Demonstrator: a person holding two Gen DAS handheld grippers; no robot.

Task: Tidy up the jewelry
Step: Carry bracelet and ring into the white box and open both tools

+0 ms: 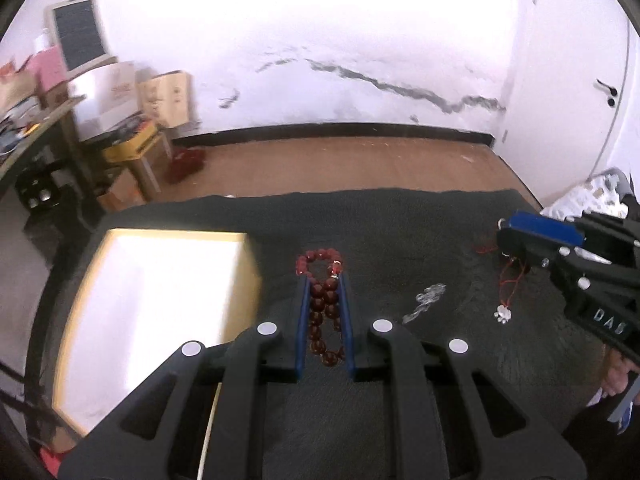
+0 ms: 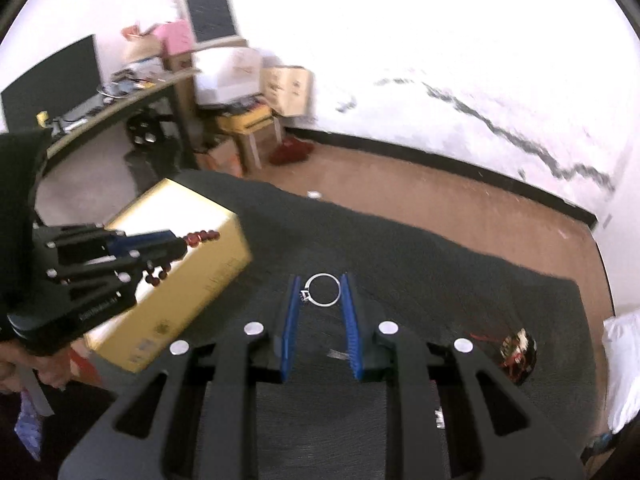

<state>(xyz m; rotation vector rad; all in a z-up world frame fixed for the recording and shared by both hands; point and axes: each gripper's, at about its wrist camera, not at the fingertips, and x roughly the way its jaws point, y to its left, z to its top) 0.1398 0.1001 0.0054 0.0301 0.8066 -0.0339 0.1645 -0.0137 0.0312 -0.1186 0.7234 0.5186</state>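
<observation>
Bracelet: red bead bracelet (image 1: 325, 307) is sitting pinched between the blue pads of the left gripper (image 1: 324, 280), its far loop poking out past the fingertips toward 12 o'clock in the left wrist view; seen from the right wrist, beads are dangling below that gripper in front of the box.
Left jaws: narrow, closing on the bracelet.
Ring: silver ring (image 2: 321, 289) with a small setting is being held at the tips of the right gripper (image 2: 320, 280), above the dark mat (image 2: 460, 264).
Right jaws: narrow, gripping the ring on both sides.
Box: gold box (image 1: 160, 312) with a pale top is resting on the mat at 9 o'clock from the left gripper.
Mat items: clear crystal piece (image 1: 428, 300) is lying at 3 o'clock from the left gripper; farther that way, a red cord with a silver paw charm (image 1: 504, 314) is lying just beside the right gripper.
Round piece: dark round item with red cord (image 2: 518, 354) is lying at 4 o'clock from the ring in the right wrist view; what it is cannot be told.
</observation>
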